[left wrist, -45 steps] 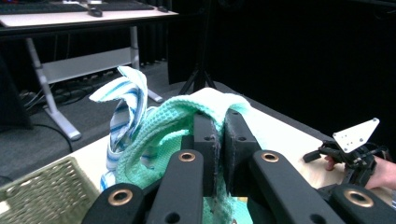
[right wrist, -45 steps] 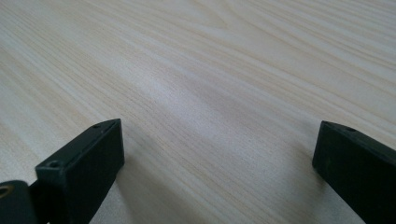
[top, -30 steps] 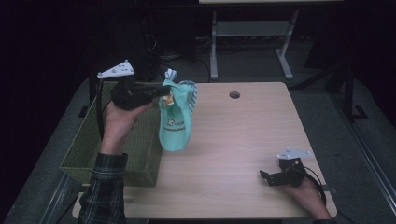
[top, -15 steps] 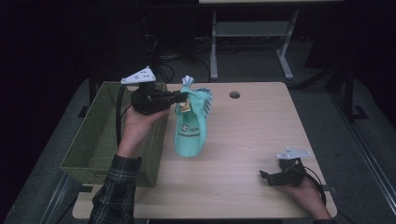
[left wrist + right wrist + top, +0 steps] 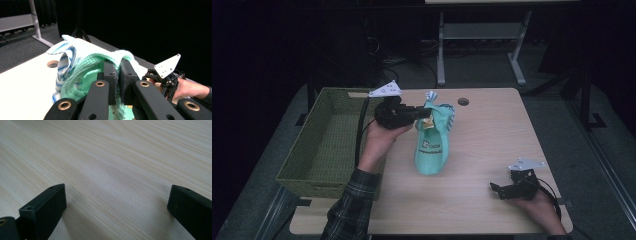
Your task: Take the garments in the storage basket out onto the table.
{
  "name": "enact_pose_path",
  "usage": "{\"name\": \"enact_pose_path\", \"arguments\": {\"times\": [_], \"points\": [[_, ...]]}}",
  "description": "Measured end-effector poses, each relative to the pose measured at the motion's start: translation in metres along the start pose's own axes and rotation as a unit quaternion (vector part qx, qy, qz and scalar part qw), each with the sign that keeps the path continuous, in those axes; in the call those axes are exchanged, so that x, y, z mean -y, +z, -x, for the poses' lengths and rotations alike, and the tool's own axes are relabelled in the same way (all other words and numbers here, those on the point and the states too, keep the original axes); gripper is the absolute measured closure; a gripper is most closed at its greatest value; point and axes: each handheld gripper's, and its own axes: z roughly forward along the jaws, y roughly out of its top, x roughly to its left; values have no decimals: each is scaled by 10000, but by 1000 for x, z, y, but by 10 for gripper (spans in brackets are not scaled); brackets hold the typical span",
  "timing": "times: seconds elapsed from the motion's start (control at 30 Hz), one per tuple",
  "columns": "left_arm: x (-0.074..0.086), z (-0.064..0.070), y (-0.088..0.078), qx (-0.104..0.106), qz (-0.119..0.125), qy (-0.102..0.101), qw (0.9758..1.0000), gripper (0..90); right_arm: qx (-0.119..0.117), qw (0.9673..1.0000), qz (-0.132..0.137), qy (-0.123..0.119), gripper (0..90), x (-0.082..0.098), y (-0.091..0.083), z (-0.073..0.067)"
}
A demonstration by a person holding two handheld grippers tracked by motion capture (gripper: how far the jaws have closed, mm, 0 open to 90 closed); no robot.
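Jaws of the left gripper pinch the top of one mint-green cloth, which hangs with its lower end on the desk, just right of the one basket. A striped cloth is bunched with it. Judging by this, the cloth is out of the basket but not yet laid flat. Right gripper rests on the desk, jaws wide, holding nothing.
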Motion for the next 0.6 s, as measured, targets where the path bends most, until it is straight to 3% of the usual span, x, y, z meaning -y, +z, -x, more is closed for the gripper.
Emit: {"name": "enact_pose_path", "arguments": {"times": [0.6], "points": [[33, 9, 63, 214, -622, 9, 9978, 849, 5, 10000, -1, -10, 15, 0, 0, 0]]}}
